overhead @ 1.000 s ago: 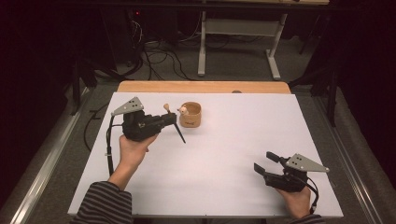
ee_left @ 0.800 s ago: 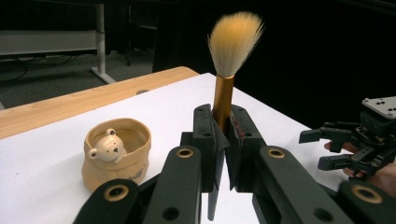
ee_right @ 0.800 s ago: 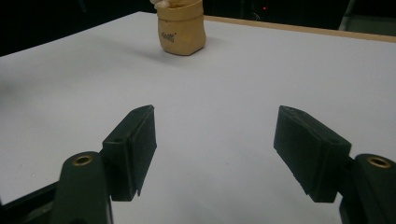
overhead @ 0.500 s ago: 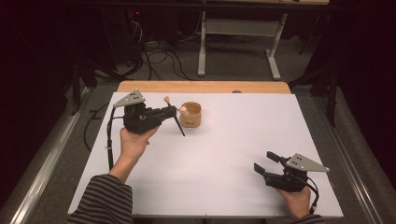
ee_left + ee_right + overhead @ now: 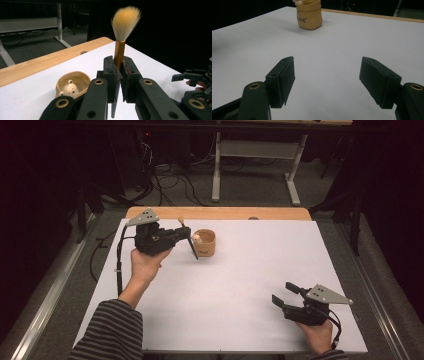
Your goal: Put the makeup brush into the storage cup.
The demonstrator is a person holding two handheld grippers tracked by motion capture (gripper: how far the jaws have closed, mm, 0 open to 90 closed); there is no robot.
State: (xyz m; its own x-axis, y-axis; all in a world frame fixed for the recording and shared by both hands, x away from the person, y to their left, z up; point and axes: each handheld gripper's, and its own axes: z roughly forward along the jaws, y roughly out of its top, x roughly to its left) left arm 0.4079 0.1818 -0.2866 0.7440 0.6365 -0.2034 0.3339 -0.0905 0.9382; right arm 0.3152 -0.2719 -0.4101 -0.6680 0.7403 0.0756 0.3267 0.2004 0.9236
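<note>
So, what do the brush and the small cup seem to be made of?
The brush, clamped in the left tool, has a shiny gold collar, probably metal, and soft pale bristles with darker tips, natural or synthetic hair; its dark handle looks like plastic or painted wood. The cup looks like glazed tan ceramic, smooth and slightly glossy, with a small cream bear figure inside.

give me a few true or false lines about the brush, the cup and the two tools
1. The left tool is shut on the brush. True.
2. The brush's bristles point down into the cup. False: in the left gripper view they point up, above the jaws.
3. The right tool is open and holds nothing. True.
4. The cup lies tipped on its side. False: it stands upright on the white table.
5. A small bear figure sits inside the cup. True.
</note>
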